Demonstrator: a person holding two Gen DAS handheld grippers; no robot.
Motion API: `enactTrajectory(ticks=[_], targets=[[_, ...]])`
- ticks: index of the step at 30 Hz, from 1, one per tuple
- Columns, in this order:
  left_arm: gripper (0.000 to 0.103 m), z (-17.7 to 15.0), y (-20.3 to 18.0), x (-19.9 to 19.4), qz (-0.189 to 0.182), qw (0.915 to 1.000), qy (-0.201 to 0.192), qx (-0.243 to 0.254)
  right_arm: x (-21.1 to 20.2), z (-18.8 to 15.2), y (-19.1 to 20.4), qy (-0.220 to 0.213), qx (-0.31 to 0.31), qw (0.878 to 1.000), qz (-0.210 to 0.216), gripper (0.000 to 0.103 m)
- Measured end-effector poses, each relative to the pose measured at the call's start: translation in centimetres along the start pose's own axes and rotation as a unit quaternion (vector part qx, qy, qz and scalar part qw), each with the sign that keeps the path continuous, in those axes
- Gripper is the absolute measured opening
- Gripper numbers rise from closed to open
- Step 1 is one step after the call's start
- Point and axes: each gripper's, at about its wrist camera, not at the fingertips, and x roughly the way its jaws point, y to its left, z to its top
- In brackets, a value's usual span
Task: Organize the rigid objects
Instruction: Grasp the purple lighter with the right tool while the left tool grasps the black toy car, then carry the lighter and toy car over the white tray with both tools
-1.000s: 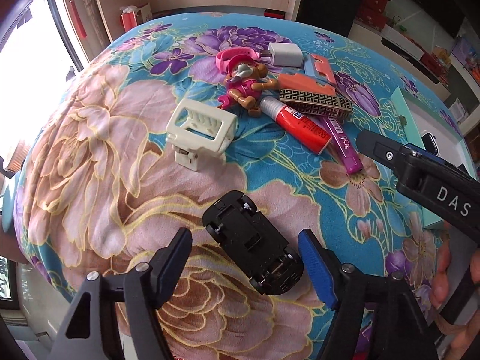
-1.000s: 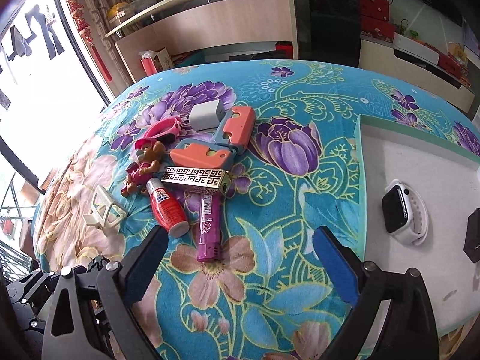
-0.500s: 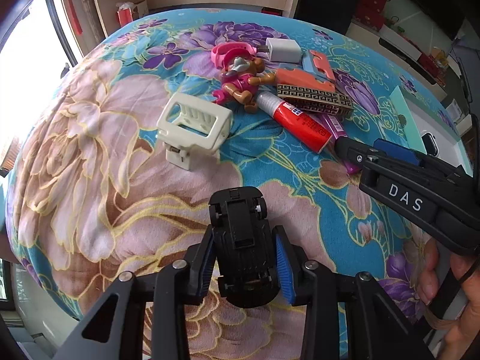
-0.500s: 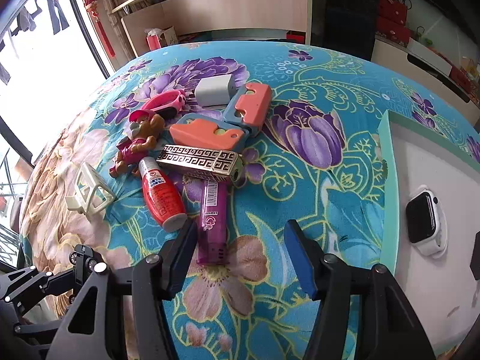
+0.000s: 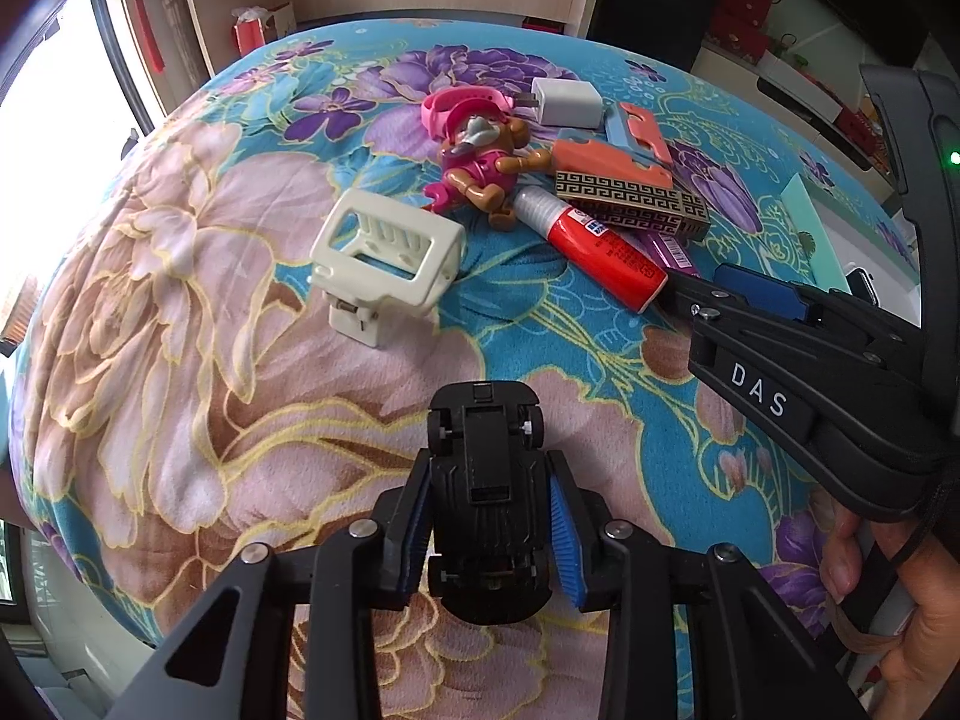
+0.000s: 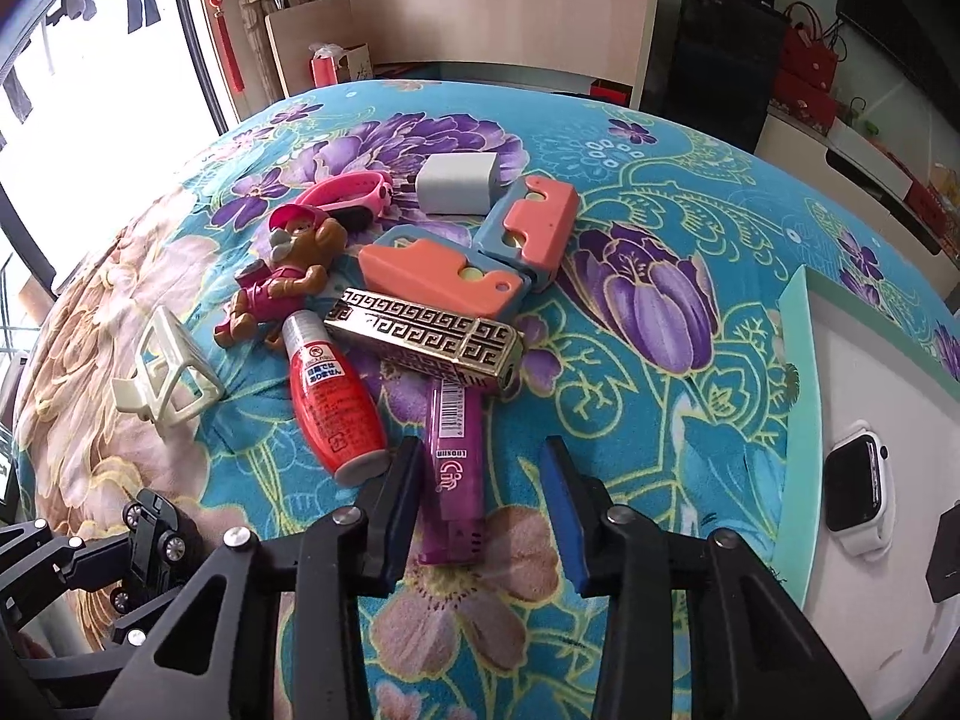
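On my left, the left gripper (image 5: 489, 516) is clenched on the black toy car (image 5: 486, 498), which lies belly-up on the floral cloth (image 5: 180, 360), blue pads pressed to both flanks. From that grip, the cream plastic frame (image 5: 387, 258) sits out at eleven o'clock and the jumble of toys at one o'clock. My worry here: the car's sides are slick and curved, so it could squirt out of the pads as I lift.

Across to the right, the right gripper (image 6: 480, 501) is closing around the purple lighter (image 6: 454, 468), which lies between the jaws; the left pad looks to be touching it, the right pad stands apart, though fisheye warp makes that hard to call. The lighter's far end is tucked under the gold patterned case (image 6: 426, 339) at twelve o'clock, and the red bottle (image 6: 336, 399) lies just beside the left jaw at eleven. Pulling straight up may drag the case or nudge the bottle rolling. The white tray (image 6: 798, 360) with the smartwatch (image 6: 858, 498) waits at three o'clock.
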Motion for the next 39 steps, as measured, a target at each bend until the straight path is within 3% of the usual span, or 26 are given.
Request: enactTrajectory(ticks=[2, 6, 24, 34, 39], targets=[[0.038, 0.0, 0.0, 0.0, 0.001, 1.0000, 0.000, 0.000, 0.0, 0.0, 0.1, -0.002, 0.000, 1.000, 0.002, 0.036], [0.038, 0.0, 0.0, 0.1, 0.001, 1.0000, 0.000, 0.000, -0.1, 0.0, 0.5, -0.003, -0.008, 1.000, 0.004, 0.020], [0.036, 0.1, -0.4, -0.2, 0.012, 0.9999, -0.008, 0.002, -1.6, -1.0, 0.1, -0.007, 0.006, 1.000, 0.022, 0.020], [0.036, 1.3, 0.0, -2.8, 0.007, 0.9991, -0.040, -0.009, -3.9, -0.9, -0.7, -0.032, 0.025, 0.999, 0.036, 0.020], [0.036, 2.1, -0.7, -4.1, 0.005, 0.9984, -0.055, -0.008, -6.0, -0.8, -1.4, -0.065, 0.035, 0.997, 0.038, 0.020]])
